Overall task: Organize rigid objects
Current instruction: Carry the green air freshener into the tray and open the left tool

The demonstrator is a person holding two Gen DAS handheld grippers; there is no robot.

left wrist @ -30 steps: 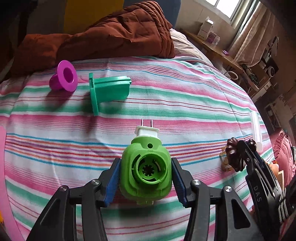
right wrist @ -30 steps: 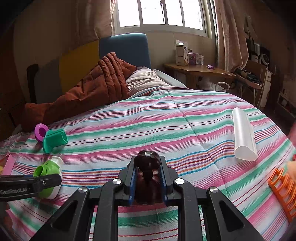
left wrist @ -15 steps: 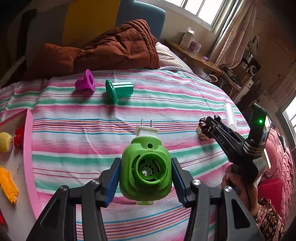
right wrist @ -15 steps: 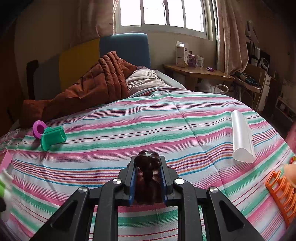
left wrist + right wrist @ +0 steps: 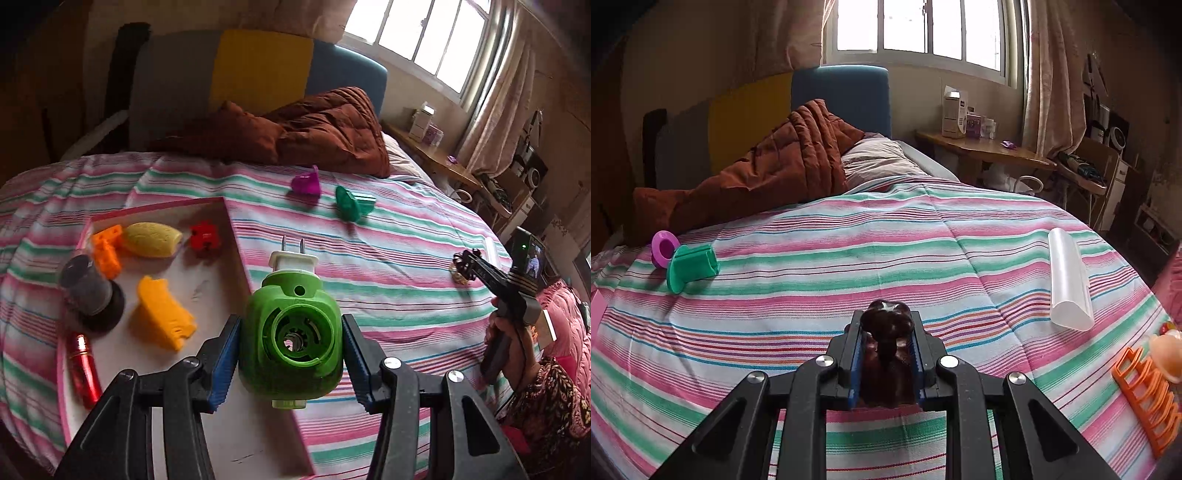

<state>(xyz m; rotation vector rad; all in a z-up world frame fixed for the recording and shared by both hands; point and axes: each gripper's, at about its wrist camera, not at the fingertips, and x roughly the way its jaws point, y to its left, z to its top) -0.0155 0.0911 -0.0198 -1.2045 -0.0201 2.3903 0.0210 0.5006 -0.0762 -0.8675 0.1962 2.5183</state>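
My left gripper (image 5: 290,336) is shut on a green plug-in device (image 5: 291,339) with a white two-pin plug, held above the right edge of a pink-rimmed tray (image 5: 231,218). In the tray lie orange pieces (image 5: 162,317), a yellow oval (image 5: 151,239), a red toy (image 5: 205,236), a black cylinder (image 5: 90,295) and a red tube (image 5: 83,365). My right gripper (image 5: 886,343) is shut on a dark brown knobby piece (image 5: 886,328) over the striped bed; it shows at the right of the left wrist view (image 5: 467,264).
A purple funnel (image 5: 663,247) and a green flanged piece (image 5: 690,264) lie on the bedspread at far left. A clear tube (image 5: 1067,280) lies to the right, an orange rack (image 5: 1148,398) at the right edge. A brown quilt (image 5: 757,173) is heaped at the bed's head.
My left gripper has swung left and up with the green plug device, bringing the pink tray and its contents into view. The right gripper has stayed put with the brown piece.
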